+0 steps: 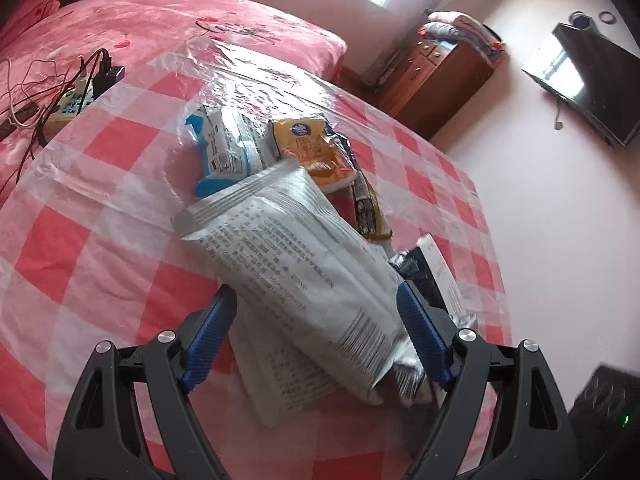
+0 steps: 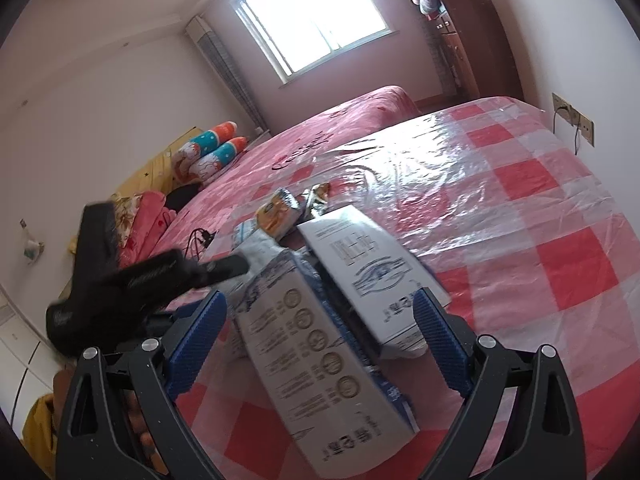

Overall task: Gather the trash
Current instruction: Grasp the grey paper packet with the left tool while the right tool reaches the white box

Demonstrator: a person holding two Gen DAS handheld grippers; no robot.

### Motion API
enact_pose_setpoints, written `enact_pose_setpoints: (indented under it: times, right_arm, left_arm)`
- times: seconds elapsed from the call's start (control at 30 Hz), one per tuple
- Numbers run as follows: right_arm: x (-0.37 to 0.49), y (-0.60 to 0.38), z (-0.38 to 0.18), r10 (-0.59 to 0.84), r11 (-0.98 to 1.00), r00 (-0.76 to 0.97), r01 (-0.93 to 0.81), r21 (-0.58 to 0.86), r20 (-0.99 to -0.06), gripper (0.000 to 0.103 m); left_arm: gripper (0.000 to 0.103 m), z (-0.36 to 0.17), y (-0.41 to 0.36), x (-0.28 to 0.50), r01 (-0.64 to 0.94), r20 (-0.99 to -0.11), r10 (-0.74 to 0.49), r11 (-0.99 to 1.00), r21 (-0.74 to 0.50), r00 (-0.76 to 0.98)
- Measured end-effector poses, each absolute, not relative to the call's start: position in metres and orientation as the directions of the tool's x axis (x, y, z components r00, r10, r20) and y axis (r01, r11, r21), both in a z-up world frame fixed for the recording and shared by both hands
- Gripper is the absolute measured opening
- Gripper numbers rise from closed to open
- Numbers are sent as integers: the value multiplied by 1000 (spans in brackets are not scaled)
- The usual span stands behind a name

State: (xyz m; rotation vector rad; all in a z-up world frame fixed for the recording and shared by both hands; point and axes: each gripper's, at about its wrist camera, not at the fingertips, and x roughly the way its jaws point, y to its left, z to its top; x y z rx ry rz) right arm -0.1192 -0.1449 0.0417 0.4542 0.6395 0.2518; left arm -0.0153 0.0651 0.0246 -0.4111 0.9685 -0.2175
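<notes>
Trash lies piled on a table with a red and white checked plastic cover (image 1: pixel 100 216). In the left wrist view my left gripper (image 1: pixel 316 312) is open, its blue fingers either side of a silver printed packet (image 1: pixel 296 256). Beyond it lie a blue and white wrapper (image 1: pixel 224 148) and an orange snack wrapper (image 1: pixel 316 152). In the right wrist view my right gripper (image 2: pixel 320 316) is open around a flattened white and blue carton (image 2: pixel 320 368), with a second carton flap (image 2: pixel 364 272) beside it. The left gripper (image 2: pixel 132 280) shows there as a blurred black shape at left.
A pink bed (image 1: pixel 160 24) stands beyond the table, with a power strip and cables (image 1: pixel 68 96) at its edge. A wooden cabinet (image 1: pixel 436 76) and a wall television (image 1: pixel 588 80) stand at the right. A window (image 2: pixel 316 20) is at the back.
</notes>
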Motion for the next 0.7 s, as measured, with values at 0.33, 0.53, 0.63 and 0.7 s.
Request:
enact_pose_setpoints:
  times: [0.33, 0.53, 0.63, 0.7]
  right_arm:
    - [-123, -117, 39, 414, 870, 732, -142, 472, -541, 93]
    - [-121, -114, 37, 440, 861, 710, -159, 484, -550, 93]
    - [-118, -112, 34, 450, 858, 694, -162, 487, -562, 93]
    - [-118, -111, 33, 448, 863, 691, -167, 477, -568, 93]
  left_arm:
    - [83, 33, 31, 18, 25, -808, -260, 956, -292, 529]
    - [84, 33, 15, 28, 74, -833, -218, 975, -210, 508]
    - [85, 31, 7, 31, 105, -839, -193, 981, -162, 508]
    - [85, 26, 4, 33, 113, -841, -180, 983, -141, 510]
